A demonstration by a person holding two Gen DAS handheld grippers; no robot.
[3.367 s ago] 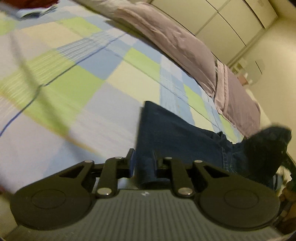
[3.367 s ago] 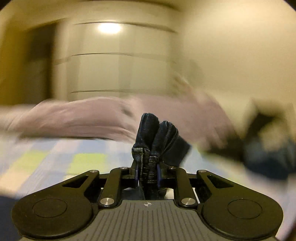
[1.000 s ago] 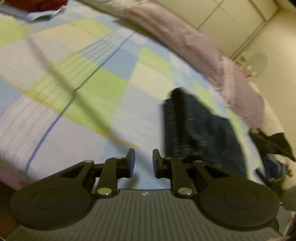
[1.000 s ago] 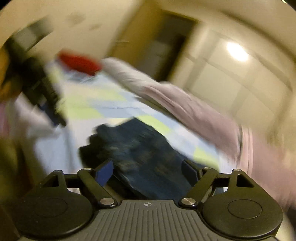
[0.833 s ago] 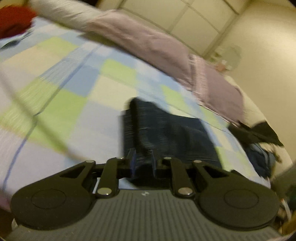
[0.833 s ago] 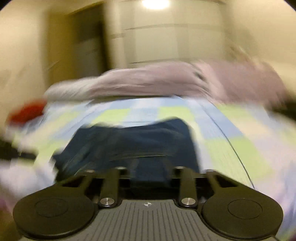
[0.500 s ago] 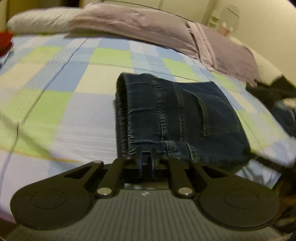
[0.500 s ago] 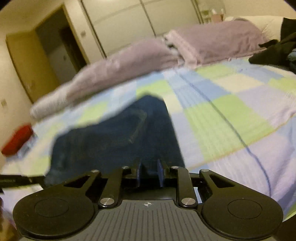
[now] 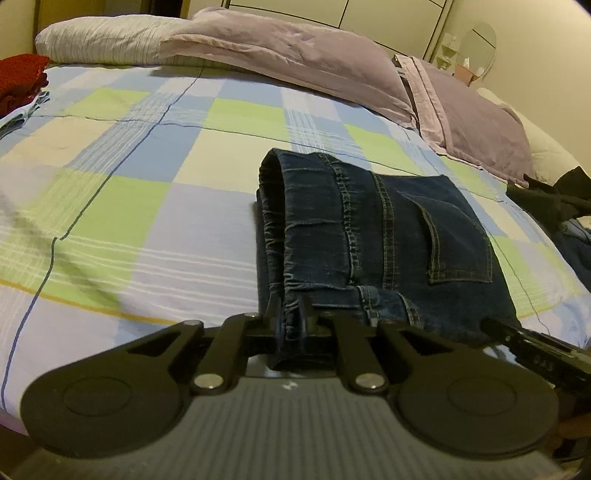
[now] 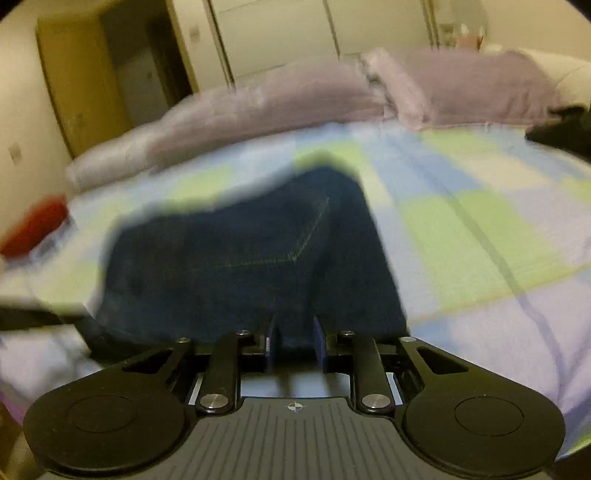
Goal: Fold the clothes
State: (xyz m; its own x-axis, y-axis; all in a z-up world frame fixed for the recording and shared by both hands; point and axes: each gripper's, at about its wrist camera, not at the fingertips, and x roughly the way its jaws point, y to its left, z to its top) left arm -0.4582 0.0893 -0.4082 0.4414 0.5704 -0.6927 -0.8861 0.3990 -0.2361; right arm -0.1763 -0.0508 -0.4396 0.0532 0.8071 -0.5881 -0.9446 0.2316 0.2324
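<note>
Dark blue jeans (image 9: 384, 236) lie folded into a rectangle on the checked bedspread (image 9: 155, 206), back pocket up. My left gripper (image 9: 291, 314) is shut on the near left corner of the jeans, where the waistband layers stack. In the right wrist view the same jeans (image 10: 251, 254) look blurred, and my right gripper (image 10: 294, 341) is shut on their near edge, with denim pinched between the blue pads. The tip of the right gripper (image 9: 532, 347) shows at the lower right of the left wrist view.
Lilac pillows (image 9: 295, 62) and a white striped pillow (image 9: 99, 40) line the head of the bed. A red garment (image 9: 18, 77) lies at the far left. Dark clothes (image 9: 557, 206) are heaped at the right edge. Wardrobe doors (image 10: 295, 33) stand behind.
Both grippers swung in to the near edge of the folded jeans and shut on it, the right from wide open. The left has since held still; the right view is still blurred.
</note>
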